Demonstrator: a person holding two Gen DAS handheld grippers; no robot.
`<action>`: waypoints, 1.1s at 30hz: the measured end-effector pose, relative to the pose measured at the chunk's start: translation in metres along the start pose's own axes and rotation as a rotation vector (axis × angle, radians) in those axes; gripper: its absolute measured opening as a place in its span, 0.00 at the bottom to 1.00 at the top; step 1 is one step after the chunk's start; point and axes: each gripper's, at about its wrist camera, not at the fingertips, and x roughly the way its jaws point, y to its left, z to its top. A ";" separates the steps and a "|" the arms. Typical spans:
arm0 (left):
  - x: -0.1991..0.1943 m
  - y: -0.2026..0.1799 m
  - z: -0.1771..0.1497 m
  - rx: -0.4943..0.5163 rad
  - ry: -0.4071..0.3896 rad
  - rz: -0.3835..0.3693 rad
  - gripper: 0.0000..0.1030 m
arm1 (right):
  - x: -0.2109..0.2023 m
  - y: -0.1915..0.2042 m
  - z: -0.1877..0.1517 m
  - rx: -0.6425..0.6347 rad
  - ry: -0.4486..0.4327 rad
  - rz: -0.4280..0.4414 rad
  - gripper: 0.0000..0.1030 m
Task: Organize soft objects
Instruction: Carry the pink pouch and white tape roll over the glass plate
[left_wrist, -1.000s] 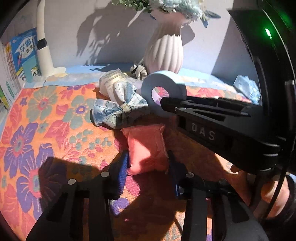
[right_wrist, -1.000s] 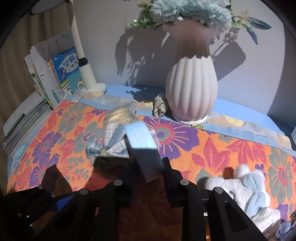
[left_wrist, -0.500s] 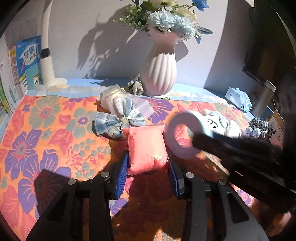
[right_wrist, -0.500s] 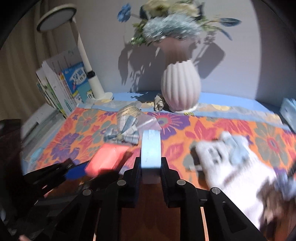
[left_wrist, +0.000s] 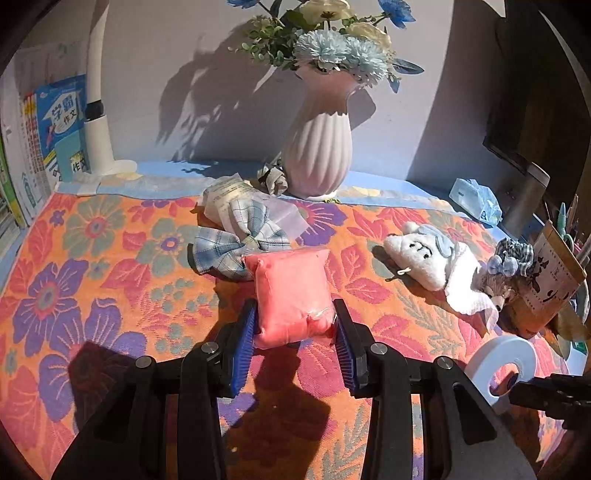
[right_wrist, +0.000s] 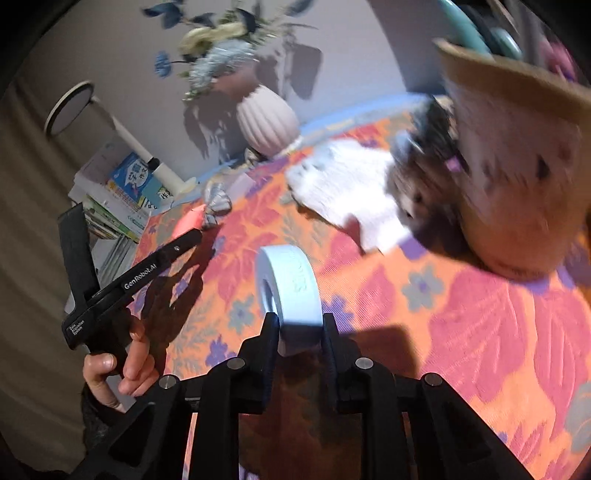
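A surface (left_wrist: 92, 258) covered with an orange floral cloth fills both views, lit by strong sun. The left claw (left_wrist: 295, 325) grips a salmon-pink soft packet (left_wrist: 291, 291) by its near end, the 2 blue pads (left_wrist: 245, 343) pressing on its sides, so the claw stands partly open around it. The packet's far end lies against a blue plaid bow (left_wrist: 236, 247), which rests on a clear plastic bag (left_wrist: 229, 195).

Behind the bow stands a ribbed pink vase (left_wrist: 317, 147) holding blue and cream flowers (left_wrist: 332, 44). Left of it are a white lamp post (left_wrist: 98, 122) and upright books (left_wrist: 55, 122). To the right, well apart from the packet, lie a white plush toy (left_wrist: 436, 258) and just beside it a small brown stuffed animal (left_wrist: 502, 273) against a tan paper bag (left_wrist: 554, 273).

The right claw (right_wrist: 299, 328) has a pale blue ring-shaped roll (right_wrist: 288, 288) standing on edge between its black fingers (right_wrist: 267, 332), near the tan bag; its jaws are opening slightly while both sides remain against the roll. In the right wrist view, much blurred, a person's hand (right_wrist: 118, 365) holds the left claw's handle at lower left.
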 end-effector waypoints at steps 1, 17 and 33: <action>0.000 0.000 0.000 0.002 0.001 -0.001 0.35 | -0.001 -0.001 0.000 -0.009 0.004 -0.015 0.28; -0.009 -0.014 -0.003 0.055 -0.015 0.013 0.35 | 0.039 0.034 0.014 -0.264 0.028 -0.340 0.64; -0.085 -0.110 -0.011 0.123 -0.094 -0.207 0.35 | -0.064 0.005 0.015 -0.083 -0.077 -0.314 0.64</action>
